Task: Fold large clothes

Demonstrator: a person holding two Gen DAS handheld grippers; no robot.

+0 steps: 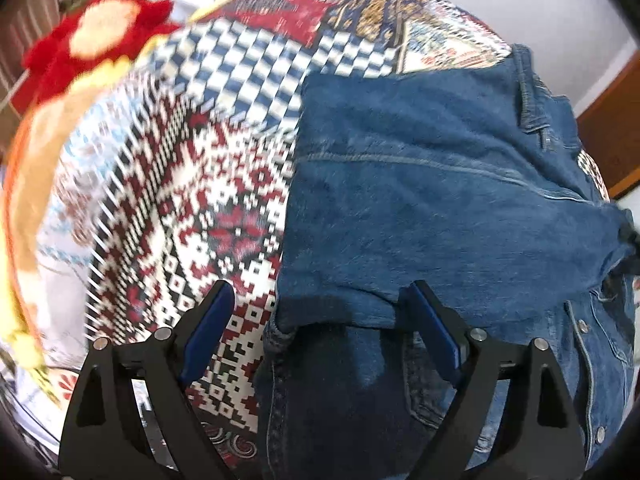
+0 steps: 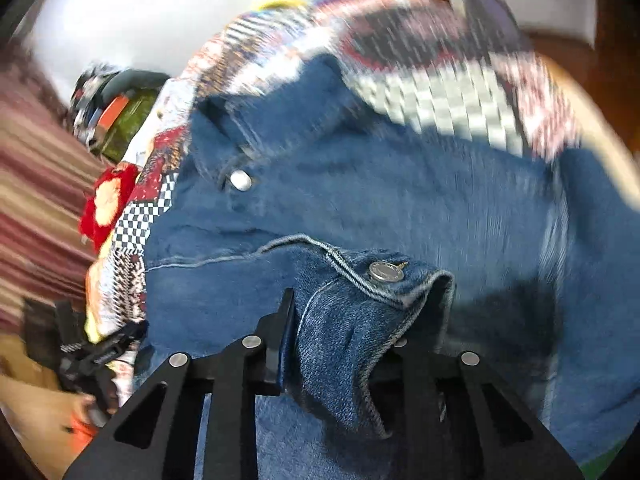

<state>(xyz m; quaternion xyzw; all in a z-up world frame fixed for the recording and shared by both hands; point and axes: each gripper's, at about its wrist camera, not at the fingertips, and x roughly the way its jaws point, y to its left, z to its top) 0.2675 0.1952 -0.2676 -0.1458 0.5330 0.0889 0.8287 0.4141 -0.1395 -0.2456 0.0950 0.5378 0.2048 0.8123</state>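
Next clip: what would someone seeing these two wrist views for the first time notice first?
The blue denim jacket dominates both views, spread over a busy patchwork quilt of red, white and navy patterns. In the right wrist view, the right gripper has its jaws closed on the jacket's buttoned cuff. At the left view's upper left sits a red and cream crocheted flower.

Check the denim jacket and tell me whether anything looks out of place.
Nothing damaged or spilled. The denim jacket lies partly folded on the patterned quilt, and the right gripper holds its buttoned cuff lifted.
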